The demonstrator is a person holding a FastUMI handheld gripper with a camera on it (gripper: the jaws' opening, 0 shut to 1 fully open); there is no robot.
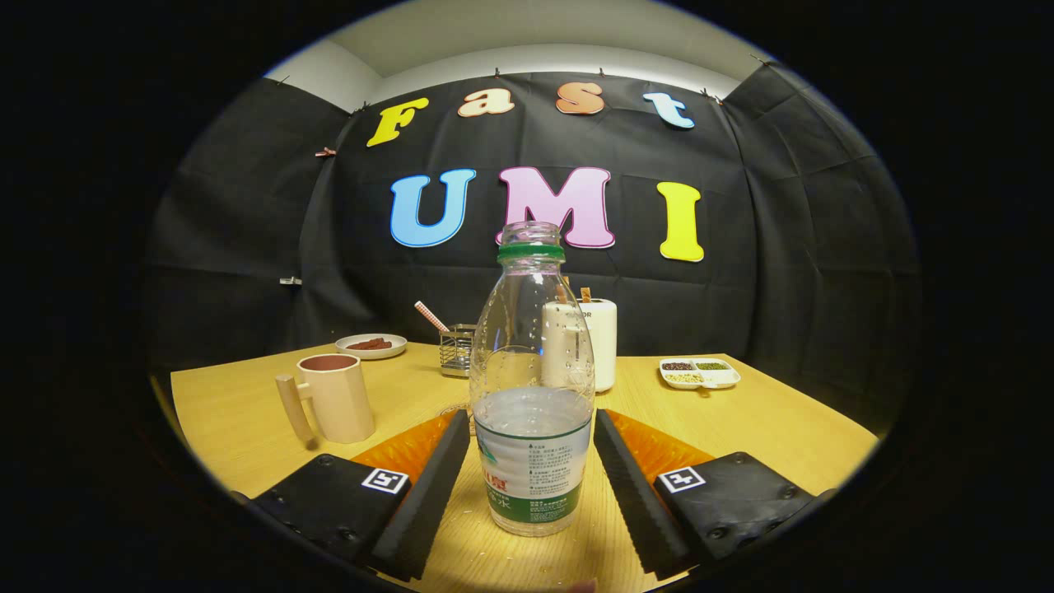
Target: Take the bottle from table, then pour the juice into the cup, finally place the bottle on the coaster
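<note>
A clear plastic bottle [532,412] with a green neck ring and no cap stands upright on the wooden table [247,412], roughly half full of clear liquid. It sits between the fingers of my gripper [531,420], which is open. The fingertips [451,436] flank the bottle's sides with only slim gaps. A beige cup [338,397] with a wooden handle stands to the left, beyond the left finger. A small, flat, clear round piece [454,409], possibly the coaster, lies just behind the left fingertip, partly hidden by the bottle.
Behind the bottle stand a white cylinder-shaped container [601,342] and a wire holder [455,350] with a striped straw. A small plate [370,346] sits at the back left. A divided white dish [699,372] of grains lies at the back right.
</note>
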